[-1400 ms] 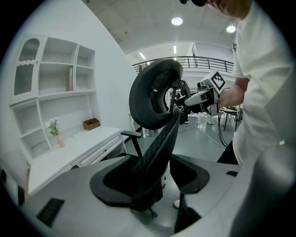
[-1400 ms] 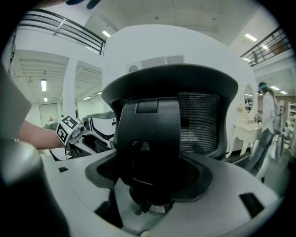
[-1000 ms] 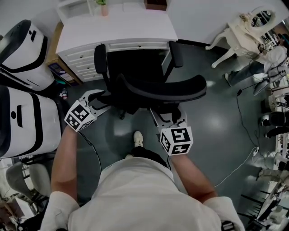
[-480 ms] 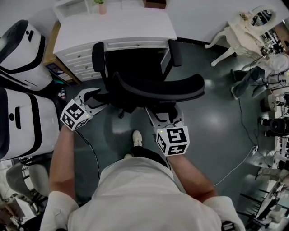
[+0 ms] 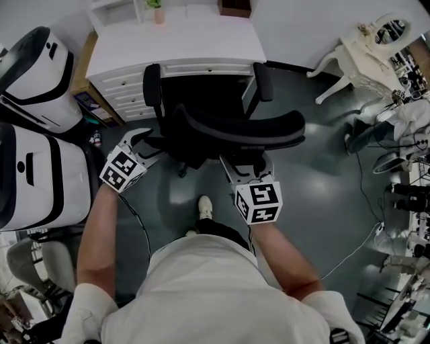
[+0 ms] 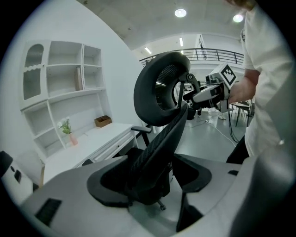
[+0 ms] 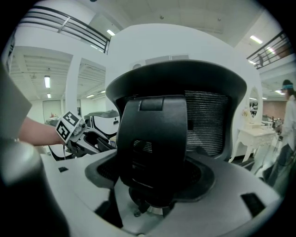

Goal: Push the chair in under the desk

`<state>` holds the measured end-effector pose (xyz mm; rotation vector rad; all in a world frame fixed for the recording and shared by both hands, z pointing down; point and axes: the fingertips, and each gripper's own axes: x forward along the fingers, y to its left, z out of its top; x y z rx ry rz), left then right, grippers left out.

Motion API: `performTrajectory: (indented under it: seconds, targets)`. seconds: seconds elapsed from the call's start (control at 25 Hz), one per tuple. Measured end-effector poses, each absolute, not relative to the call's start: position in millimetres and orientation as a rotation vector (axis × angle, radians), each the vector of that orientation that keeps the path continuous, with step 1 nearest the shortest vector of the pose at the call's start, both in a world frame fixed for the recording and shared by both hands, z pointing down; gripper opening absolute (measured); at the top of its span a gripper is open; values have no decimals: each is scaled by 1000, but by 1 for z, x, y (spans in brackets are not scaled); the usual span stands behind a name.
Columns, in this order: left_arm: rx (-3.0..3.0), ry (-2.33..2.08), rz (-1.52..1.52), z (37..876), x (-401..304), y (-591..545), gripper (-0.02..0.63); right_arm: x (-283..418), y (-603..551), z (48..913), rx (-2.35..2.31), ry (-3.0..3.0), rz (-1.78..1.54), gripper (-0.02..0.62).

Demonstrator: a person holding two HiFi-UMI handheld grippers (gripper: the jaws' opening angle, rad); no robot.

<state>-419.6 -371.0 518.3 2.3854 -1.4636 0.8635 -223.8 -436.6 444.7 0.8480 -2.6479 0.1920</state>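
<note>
The chair (image 5: 235, 131) ahead sits nearly under the counter (image 5: 178, 44). My left tool (image 5: 143, 139) has just been opening round it, and my right tool (image 5: 246, 165) seems open too. Next, back off.

Place: large indoor test hall, lab-like, with one corner dressed as a home study.
Study corner: white desk (image 5: 181, 47) with drawers (image 5: 127, 91); white shelf unit (image 6: 64, 88) on top; small plant in a pink vase (image 6: 69, 132); brown box (image 6: 102, 121); black office chair (image 5: 235, 127) in front.
Other furniture: ornate white dressing table (image 5: 366, 50) with an oval mirror, well apart from the desk.
Floor: polished grey floor (image 5: 322, 168), glossy, with loose cables (image 5: 356, 245) trailing over it.
Machines: big white housings with black trim (image 5: 40, 175) beside the desk; stands and gear (image 5: 406, 195) crowded along the right edge of the head view.
Building: high white ceiling with recessed lights (image 6: 180, 13); railed upper gallery (image 6: 208, 53).
</note>
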Motion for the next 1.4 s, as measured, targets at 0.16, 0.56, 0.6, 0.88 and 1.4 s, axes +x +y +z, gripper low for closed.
performTrajectory:
  seconds: [0.16, 0.56, 0.6, 0.88, 1.4]
  targets:
    - [2312, -1584, 926, 513, -423, -367, 296, -223, -435, 439, 817, -2654, 105, 330]
    - [2277, -1800, 728, 476, -421, -321, 262, -165, -408, 428, 949, -2643, 26, 330]
    - [2283, -1802, 684, 471, -416, -315, 256, -160, -402, 429, 958, -2641, 33, 330]
    - [2349, -1750, 469, 443, -361, -264, 193, -128, -339, 434, 962, -2650, 82, 274]
    - [2386, -1563, 295, 432, -258, -190, -3, -100, -243, 426, 851, -2710, 116, 17]
